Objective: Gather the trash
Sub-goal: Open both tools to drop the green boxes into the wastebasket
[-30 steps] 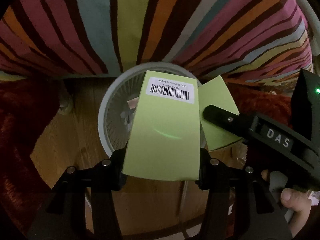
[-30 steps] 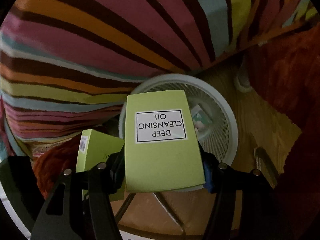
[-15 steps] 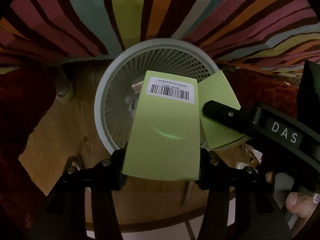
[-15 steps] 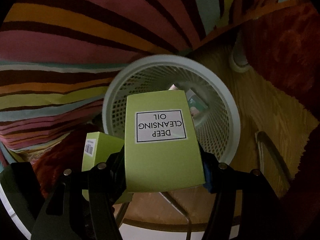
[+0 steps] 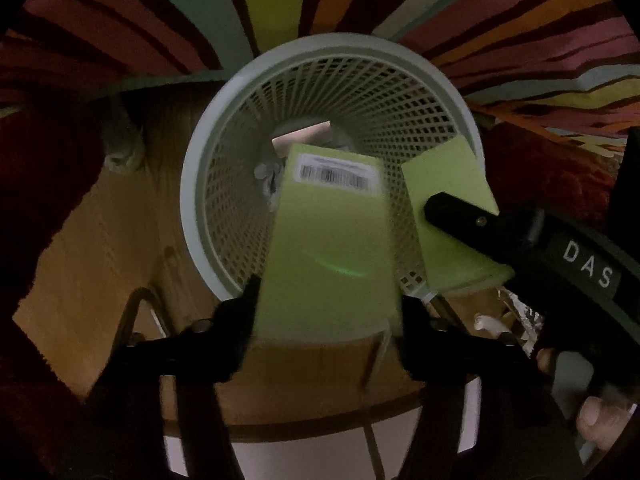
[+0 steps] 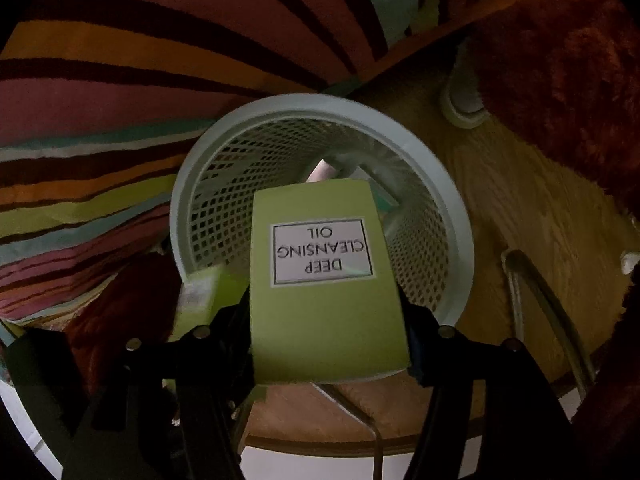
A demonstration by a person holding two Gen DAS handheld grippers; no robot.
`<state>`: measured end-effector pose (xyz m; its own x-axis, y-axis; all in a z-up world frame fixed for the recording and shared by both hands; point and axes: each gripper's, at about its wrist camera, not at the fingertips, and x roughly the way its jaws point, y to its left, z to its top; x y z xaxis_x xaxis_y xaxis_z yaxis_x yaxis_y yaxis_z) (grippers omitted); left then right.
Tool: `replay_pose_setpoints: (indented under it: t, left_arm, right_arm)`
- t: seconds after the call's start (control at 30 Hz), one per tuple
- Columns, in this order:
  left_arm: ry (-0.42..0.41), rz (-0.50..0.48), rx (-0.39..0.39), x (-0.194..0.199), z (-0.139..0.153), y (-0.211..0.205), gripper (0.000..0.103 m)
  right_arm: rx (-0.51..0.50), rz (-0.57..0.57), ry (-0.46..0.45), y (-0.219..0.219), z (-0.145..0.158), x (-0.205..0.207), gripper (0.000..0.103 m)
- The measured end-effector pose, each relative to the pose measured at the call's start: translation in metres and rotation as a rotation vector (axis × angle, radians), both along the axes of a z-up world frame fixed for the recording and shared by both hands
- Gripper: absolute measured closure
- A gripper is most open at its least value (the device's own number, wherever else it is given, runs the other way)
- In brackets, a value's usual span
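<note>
A white mesh wastebasket (image 5: 192,216) (image 6: 460,216) stands right below both grippers, with paper scraps (image 5: 300,140) at its bottom. Between the fingers of my left gripper (image 5: 326,300) a green box with a barcode (image 5: 332,240) shows blurred and is slipping down toward the basket as the jaws open. My right gripper (image 6: 330,332) has its jaws opening too. Its green "DEEP CLEANSING OIL" box (image 6: 328,312) still sits unmoved between the pads, above the basket's near rim. That second box (image 5: 448,176) and a right finger (image 5: 460,216) also show in the left wrist view.
Striped fabric (image 5: 272,0) hangs close behind the basket. Dark red fluffy cloth (image 5: 40,200) (image 6: 560,60) lies on both sides of the wooden floor (image 5: 100,260). A bent metal tube (image 6: 540,300) runs beside the basket. Crumpled foil (image 5: 516,312) lies by it. A thumb (image 5: 600,416) grips the right handle.
Both grippers sank toward the basket and tipped further down into its mouth. The left box has started to slide out from between its fingers; the right box keeps its place.
</note>
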<state>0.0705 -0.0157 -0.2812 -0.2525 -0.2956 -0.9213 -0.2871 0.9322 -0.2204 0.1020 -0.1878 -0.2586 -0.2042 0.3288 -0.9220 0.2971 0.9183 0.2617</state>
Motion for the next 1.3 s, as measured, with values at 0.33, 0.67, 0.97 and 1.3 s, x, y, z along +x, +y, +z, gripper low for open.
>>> replay_pose_setpoints:
  t: [0.33,0.67,0.97,1.3]
  left_arm:
    - [-0.016,0.007,0.008,0.001,0.003,-0.001,0.026]
    - [-0.033,0.011,0.020,0.002,0.011,0.002,0.026]
    - [-0.100,0.007,0.042,0.001,0.031,0.005,0.026]
    - [-0.253,0.006,0.071,-0.002,0.078,0.010,0.026]
  right_arm:
    - [-0.029,-0.034,0.000,-0.007,-0.003,-0.005,0.025]
    - [-0.015,-0.050,-0.012,-0.012,0.000,-0.004,0.025]
    - [0.012,-0.072,-0.045,-0.018,0.015,-0.005,0.025]
    - [0.001,-0.027,-0.198,-0.016,0.060,-0.005,0.025]
